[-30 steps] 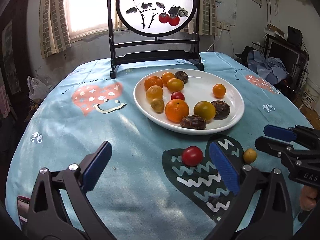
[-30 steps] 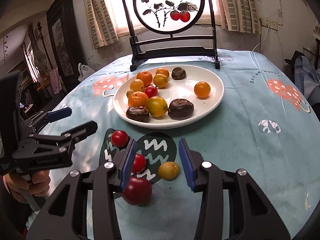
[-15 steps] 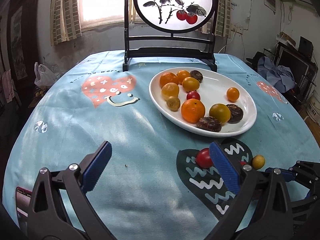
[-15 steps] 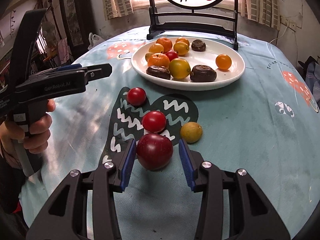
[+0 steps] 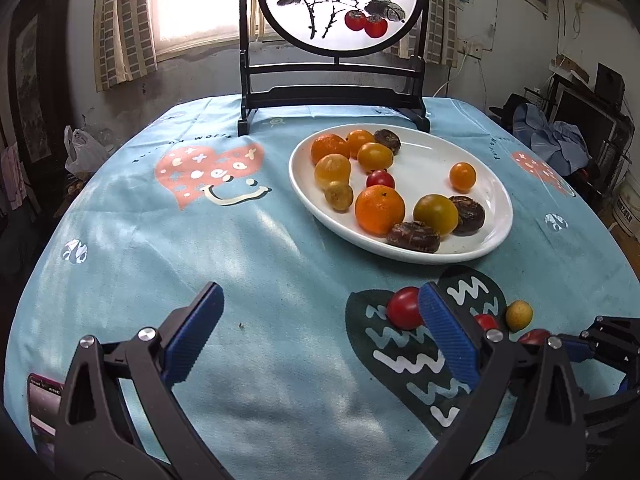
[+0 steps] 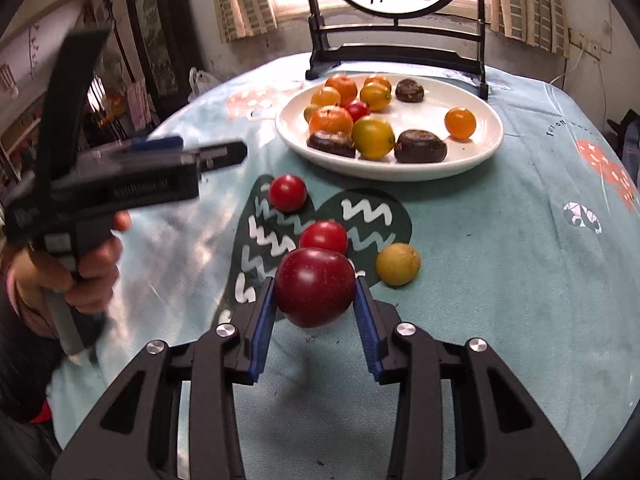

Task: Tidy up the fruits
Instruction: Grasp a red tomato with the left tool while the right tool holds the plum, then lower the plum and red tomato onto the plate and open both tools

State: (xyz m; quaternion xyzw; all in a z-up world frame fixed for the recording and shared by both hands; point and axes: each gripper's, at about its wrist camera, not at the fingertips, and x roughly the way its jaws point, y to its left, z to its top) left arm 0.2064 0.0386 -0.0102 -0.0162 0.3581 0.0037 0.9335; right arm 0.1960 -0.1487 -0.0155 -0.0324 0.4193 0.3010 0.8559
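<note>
Dark red fruit (image 6: 315, 287) between the blue pads (image 6: 263, 330) of the right gripper (image 6: 316, 326), jaws closing in on both its sides, fruit at the near edge of the dark heart print on the blue tablecloth (image 6: 500, 264). Just beyond it, 2 small red tomatoes (image 6: 324, 237) and 1 yellow fruit (image 6: 397, 264) loose on the cloth, with the white plate (image 6: 486, 148) of oranges and dark fruit farther back. Left gripper (image 5: 320, 336) spread wide over bare cloth, gripping nothing.
</note>
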